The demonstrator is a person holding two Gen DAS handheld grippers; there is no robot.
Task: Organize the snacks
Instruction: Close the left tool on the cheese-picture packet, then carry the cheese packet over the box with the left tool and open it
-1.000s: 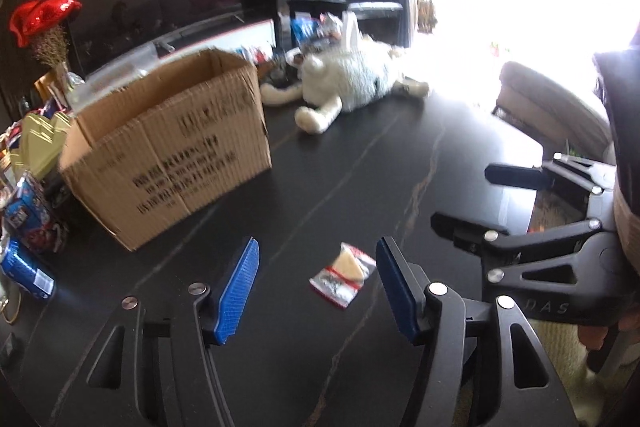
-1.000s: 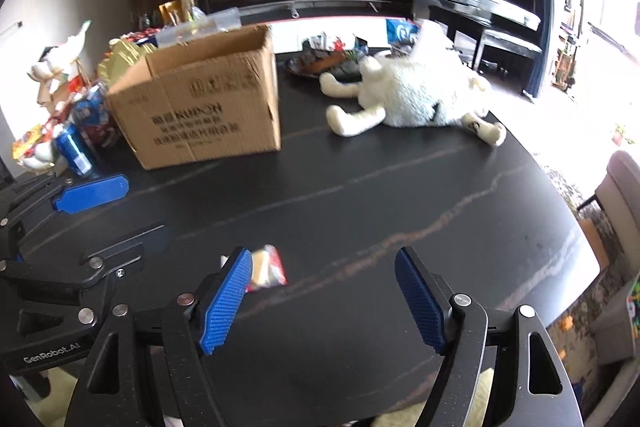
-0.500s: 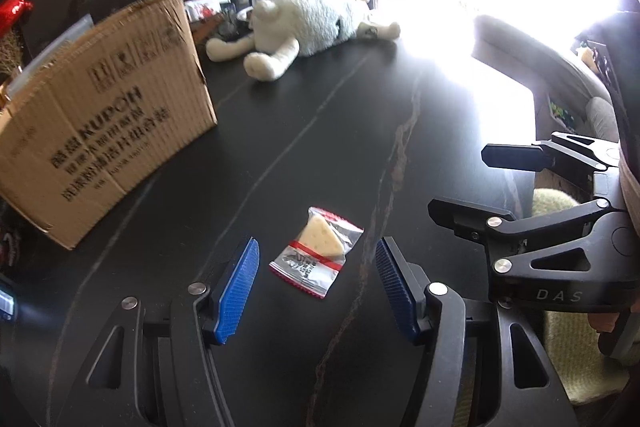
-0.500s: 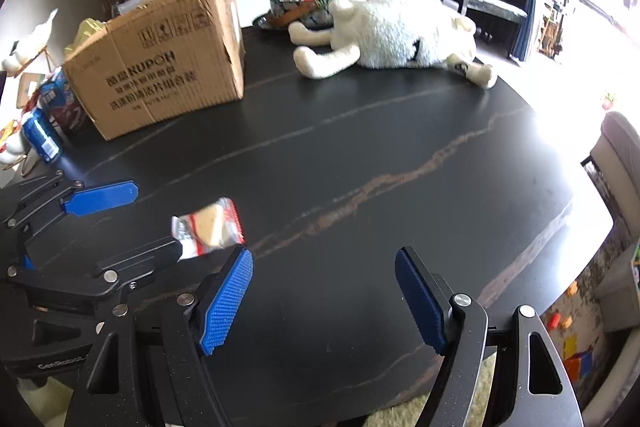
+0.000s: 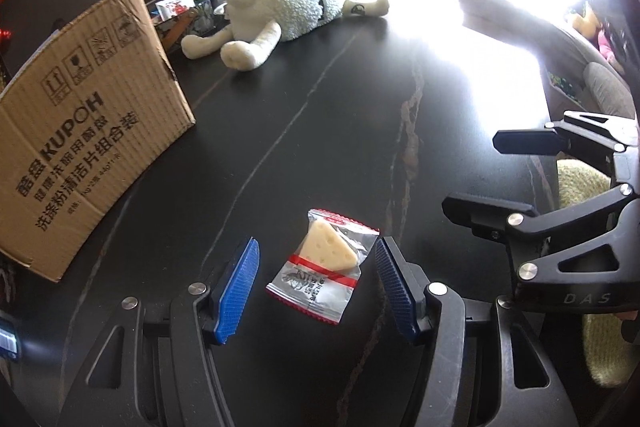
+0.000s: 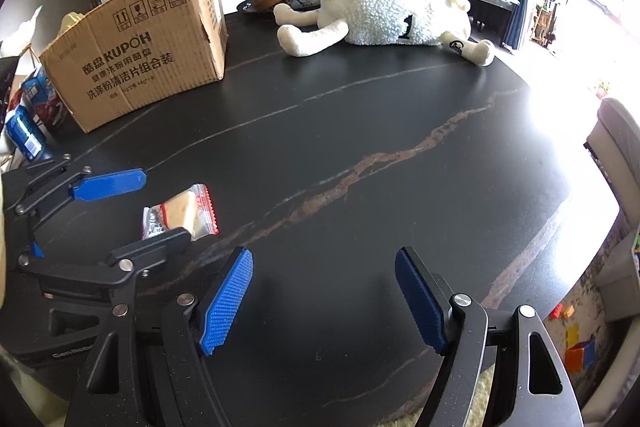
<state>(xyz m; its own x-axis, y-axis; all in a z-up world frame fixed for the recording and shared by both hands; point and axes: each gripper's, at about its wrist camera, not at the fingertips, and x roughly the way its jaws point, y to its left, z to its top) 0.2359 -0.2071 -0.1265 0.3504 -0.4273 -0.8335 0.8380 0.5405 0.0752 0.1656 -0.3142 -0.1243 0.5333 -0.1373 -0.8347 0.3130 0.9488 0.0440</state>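
the left gripper [image 5: 316, 287] has dropped until its half-open, empty jaws flank the cheese snack [image 5: 322, 265] on the table [image 5: 360, 115]; right gripper [image 6: 324, 303], open and empty, has sunk beside it, so closing comes next

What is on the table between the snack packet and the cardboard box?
Nothing: bare dark table lies between the snack packet and the cardboard box, as both wrist views show.
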